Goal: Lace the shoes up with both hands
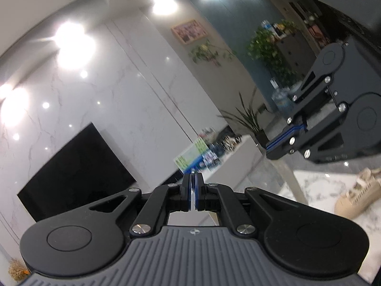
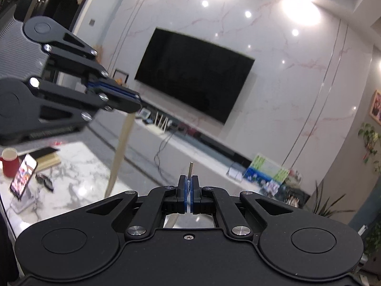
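Note:
A beige shoe (image 1: 357, 196) lies on the marble table (image 1: 316, 186) at the lower right of the left wrist view. My left gripper (image 1: 193, 178) is shut, with a pale lace tip showing between its pads. My right gripper (image 1: 268, 148) hovers above the table to its right, shut on a flat beige shoelace (image 1: 289, 178) that hangs down toward the shoe. In the right wrist view my right gripper (image 2: 189, 178) is shut with a lace tip (image 2: 190, 168) poking up from the pads. My left gripper (image 2: 139, 102), at upper left, is shut on the shoelace (image 2: 120, 150) trailing down.
A red mug (image 2: 9, 163), a phone on a stand (image 2: 22, 177), stacked books (image 2: 46, 157) and dark sunglasses (image 2: 44, 181) sit on the table's left part. A wall television (image 2: 193, 76), a low cabinet and potted plants (image 1: 269, 47) stand beyond.

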Tool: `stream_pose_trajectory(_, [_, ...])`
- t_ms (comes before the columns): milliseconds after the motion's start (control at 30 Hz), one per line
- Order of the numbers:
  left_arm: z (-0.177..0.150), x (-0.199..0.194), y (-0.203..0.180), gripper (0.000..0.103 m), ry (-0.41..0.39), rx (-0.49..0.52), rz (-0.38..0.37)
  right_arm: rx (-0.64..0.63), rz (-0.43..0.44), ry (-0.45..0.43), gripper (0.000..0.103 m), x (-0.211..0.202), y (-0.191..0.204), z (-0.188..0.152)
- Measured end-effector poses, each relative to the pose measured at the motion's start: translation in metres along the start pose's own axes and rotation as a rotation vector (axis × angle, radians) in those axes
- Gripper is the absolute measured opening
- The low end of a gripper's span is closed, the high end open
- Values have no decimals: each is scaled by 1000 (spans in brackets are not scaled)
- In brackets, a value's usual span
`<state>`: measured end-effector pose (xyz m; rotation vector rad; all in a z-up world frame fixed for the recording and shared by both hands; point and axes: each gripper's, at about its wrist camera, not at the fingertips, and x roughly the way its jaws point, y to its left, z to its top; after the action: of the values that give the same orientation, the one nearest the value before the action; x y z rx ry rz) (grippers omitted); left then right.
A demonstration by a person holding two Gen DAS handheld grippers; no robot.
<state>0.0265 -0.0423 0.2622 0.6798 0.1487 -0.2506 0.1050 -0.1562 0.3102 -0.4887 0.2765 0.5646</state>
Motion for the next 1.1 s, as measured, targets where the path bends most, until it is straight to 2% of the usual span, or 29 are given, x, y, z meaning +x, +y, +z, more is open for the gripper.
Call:
stream_pose_trajectory(200, [-33,22,-12,2,114,23,-103,-34,75,103,0,34,13,-39])
stream_pose_trajectory(633, [-135,76,-37,2,341,31,-338,-207,295,329,1,115,63,-139])
stream_pose_trajectory(767, [-158,87,-45,2,383,40,-414,-228,368,381,1,137,75,-165])
stream_pose_trajectory(900, [-181,87,-60,3,396,38,-548,-254,457,429,1,160,92,-188])
stream_pose_trajectory(1100, [-209,104,-77,5,443,18,-633,-267,568,451,1,181,115,-205])
